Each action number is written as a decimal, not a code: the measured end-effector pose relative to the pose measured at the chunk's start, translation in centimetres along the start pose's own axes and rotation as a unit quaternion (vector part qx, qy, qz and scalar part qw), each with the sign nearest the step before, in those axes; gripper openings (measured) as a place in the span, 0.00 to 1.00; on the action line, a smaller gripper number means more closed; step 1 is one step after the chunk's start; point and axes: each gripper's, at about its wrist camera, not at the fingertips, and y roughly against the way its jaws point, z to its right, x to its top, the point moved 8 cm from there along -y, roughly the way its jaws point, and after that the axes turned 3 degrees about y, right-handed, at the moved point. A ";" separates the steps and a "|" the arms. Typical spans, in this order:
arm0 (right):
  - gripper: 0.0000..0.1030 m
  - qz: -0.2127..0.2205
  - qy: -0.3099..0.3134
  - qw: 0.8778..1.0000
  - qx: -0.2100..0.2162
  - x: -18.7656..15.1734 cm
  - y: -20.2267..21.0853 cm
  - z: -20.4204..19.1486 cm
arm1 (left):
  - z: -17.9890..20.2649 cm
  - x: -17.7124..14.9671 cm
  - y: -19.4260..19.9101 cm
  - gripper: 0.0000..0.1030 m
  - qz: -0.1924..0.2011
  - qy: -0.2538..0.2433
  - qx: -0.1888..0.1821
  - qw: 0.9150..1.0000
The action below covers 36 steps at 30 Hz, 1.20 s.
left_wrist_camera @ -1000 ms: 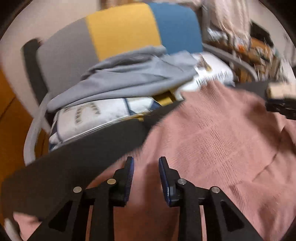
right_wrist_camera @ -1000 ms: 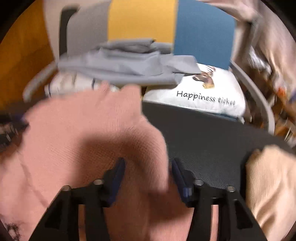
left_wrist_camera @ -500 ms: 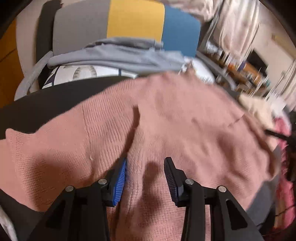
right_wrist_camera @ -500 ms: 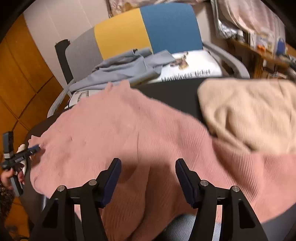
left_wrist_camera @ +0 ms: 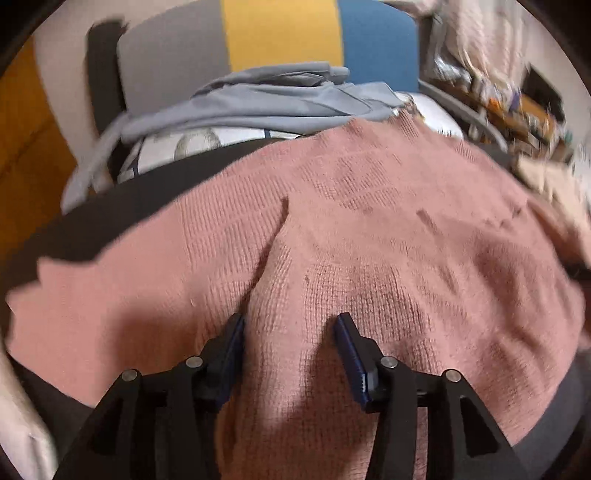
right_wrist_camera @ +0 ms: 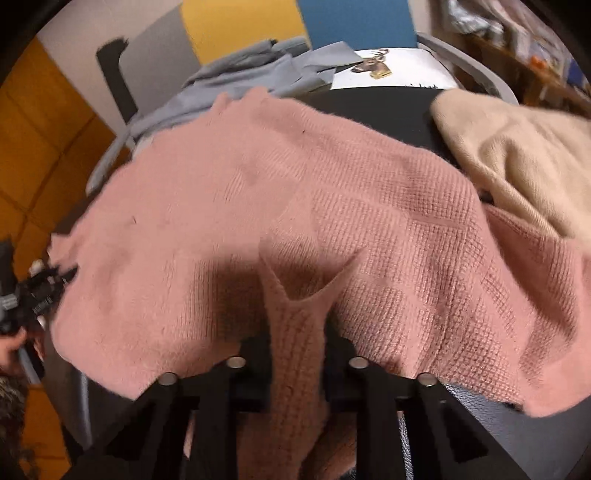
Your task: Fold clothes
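Observation:
A pink knit sweater [left_wrist_camera: 369, 240] lies spread over the dark table [left_wrist_camera: 147, 192]. My left gripper [left_wrist_camera: 290, 332] points down at its near part. The jaws are opening, and a raised ridge of pink knit lies loosely between the blue pads. In the right wrist view the same sweater [right_wrist_camera: 240, 203] is bunched into a narrow fold that runs up between the fingers of my right gripper [right_wrist_camera: 297, 339]. Those jaws are closing and pinch that fold, which hides the fingertips. The left gripper [right_wrist_camera: 61, 275] also shows at the sweater's left edge.
A beige sweater [right_wrist_camera: 517, 155] lies on the table's right side, touching the pink one. Behind the table stands a chair with a grey, yellow and blue back [left_wrist_camera: 280, 33]. On it are a grey garment [left_wrist_camera: 266, 103] and a white deer cushion [right_wrist_camera: 388, 70]. A hand [right_wrist_camera: 11, 350] holds the left tool.
The left gripper came over the spread sweater and its jaws widened. The right gripper's wide jaws closed on a fold of the pink sweater as it moved toward the near hem.

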 end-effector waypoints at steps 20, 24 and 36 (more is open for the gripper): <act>0.11 0.082 -0.001 0.996 0.039 -0.4 2.3 -0.1 | 2.3 1.3 8.3 0.06 0.112 -0.040 -0.046 0.992; 0.10 0.115 0.001 0.990 0.081 0.7 7.2 -0.8 | 2.2 1.1 13.1 0.06 0.151 -0.017 -0.104 0.983; 0.10 0.112 0.090 0.977 0.157 -7.4 13.7 -5.5 | 0.0 -12.2 17.7 0.06 0.160 -0.003 -0.166 0.973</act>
